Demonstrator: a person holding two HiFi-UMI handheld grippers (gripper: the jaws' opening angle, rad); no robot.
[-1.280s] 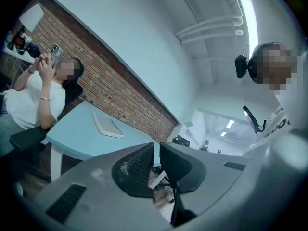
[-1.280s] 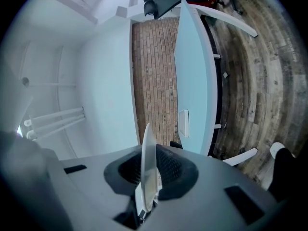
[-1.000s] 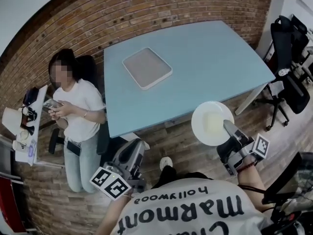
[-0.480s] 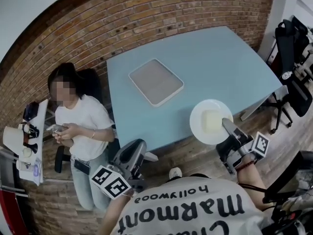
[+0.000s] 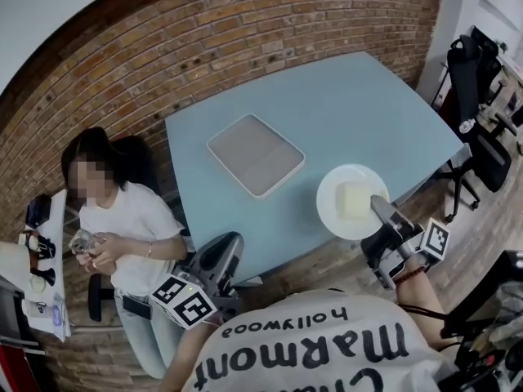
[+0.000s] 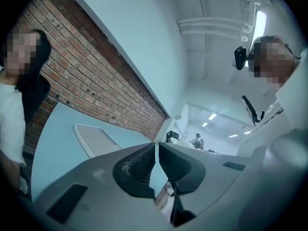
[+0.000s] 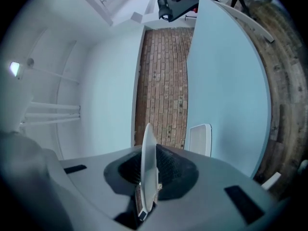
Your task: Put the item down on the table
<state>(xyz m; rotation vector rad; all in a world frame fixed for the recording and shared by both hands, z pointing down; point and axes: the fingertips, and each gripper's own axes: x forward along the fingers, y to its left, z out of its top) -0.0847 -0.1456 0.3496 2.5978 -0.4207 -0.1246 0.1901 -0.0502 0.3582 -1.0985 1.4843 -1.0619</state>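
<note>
A white round plate point(image 5: 353, 201) with a pale square patch in its middle hangs over the near edge of the light blue table point(image 5: 343, 104). My right gripper point(image 5: 381, 209) is shut on the plate's near rim. In the right gripper view the plate point(image 7: 148, 153) shows edge-on between the pads of that gripper point(image 7: 149, 150). My left gripper point(image 5: 222, 256) is held low, in front of the table's near left corner. Its jaws meet with nothing between them, as the left gripper view point(image 6: 156, 150) shows.
A flat grey tray point(image 5: 255, 154) lies on the table to the left of the plate. A person in a white shirt point(image 5: 122, 227) sits by the table's left side. Black office chairs point(image 5: 478, 113) stand at the right. A brick wall point(image 5: 204, 39) runs behind the table.
Both grippers have moved level toward the table. The plate, which hung over the floor short of the table's edge, now overlaps its near edge. The grip on it is unchanged.
</note>
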